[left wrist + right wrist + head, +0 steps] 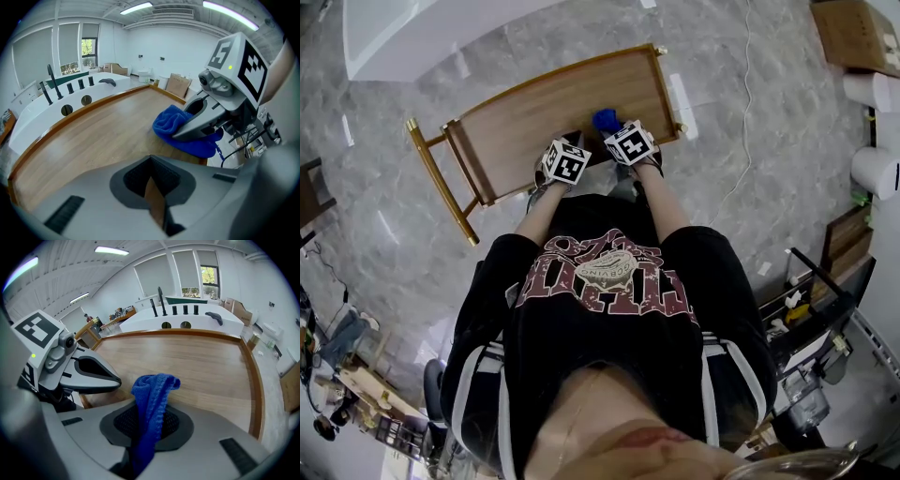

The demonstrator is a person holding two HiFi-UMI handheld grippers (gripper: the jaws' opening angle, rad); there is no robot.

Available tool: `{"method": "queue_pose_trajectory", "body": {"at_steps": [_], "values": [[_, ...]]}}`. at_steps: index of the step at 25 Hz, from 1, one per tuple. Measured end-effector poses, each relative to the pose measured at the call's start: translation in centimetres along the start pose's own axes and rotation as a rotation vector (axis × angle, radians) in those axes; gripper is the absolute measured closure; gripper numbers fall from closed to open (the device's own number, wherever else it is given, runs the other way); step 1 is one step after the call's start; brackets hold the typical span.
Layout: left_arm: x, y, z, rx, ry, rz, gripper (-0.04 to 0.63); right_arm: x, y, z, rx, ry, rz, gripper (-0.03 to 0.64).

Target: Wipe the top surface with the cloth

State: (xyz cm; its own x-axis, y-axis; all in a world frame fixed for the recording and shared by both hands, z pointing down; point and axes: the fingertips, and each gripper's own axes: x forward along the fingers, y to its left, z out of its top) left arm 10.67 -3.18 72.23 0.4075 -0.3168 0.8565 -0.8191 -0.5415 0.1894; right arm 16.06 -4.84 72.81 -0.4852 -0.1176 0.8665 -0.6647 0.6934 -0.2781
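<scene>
The top surface is a wooden tabletop (pixel 553 108) with a raised golden rim (pixel 255 380), seen in all views. A blue cloth (pixel 152 392) stands up between the jaws of my right gripper (pixel 146 439), which is shut on it. In the head view the cloth (pixel 605 119) shows at the table's near edge, just beyond the right gripper (pixel 630 143). From the left gripper view the cloth (pixel 180 129) hangs below the right gripper (pixel 206 124) and rests on the wood. My left gripper (pixel 154 208) is shut on nothing and hovers over the near edge, close beside the right one.
A golden handle frame (pixel 441 183) sticks out at the table's left end. Beyond the far rim stands a white counter with black fittings (pixel 178 310). Cardboard boxes (pixel 853 33), white rolls (pixel 874 89) and a cluttered shelf (pixel 811 309) line the right side of the marble floor.
</scene>
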Motion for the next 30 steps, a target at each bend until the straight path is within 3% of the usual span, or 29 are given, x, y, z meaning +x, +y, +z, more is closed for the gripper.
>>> {"method": "queue_pose_trajectory", "body": {"at_steps": [13,20,30], "values": [[1.1,-1.7,1.0,0.046,0.015,-0.027,0.546,-2.1,-3.6,-1.8,0.032,0.0,-0.079,0.552],[1.4,-1.2,0.3,0.057,0.044,-0.03,0.546,-3.5,-6.6,-2.9,0.149,-0.03,-0.133,0.552],[1.5,-1.1,0.4,0.054,0.038,-0.03,0.546,-5.1,-9.4,-4.4,0.164,0.009,-0.227,0.552]]}}
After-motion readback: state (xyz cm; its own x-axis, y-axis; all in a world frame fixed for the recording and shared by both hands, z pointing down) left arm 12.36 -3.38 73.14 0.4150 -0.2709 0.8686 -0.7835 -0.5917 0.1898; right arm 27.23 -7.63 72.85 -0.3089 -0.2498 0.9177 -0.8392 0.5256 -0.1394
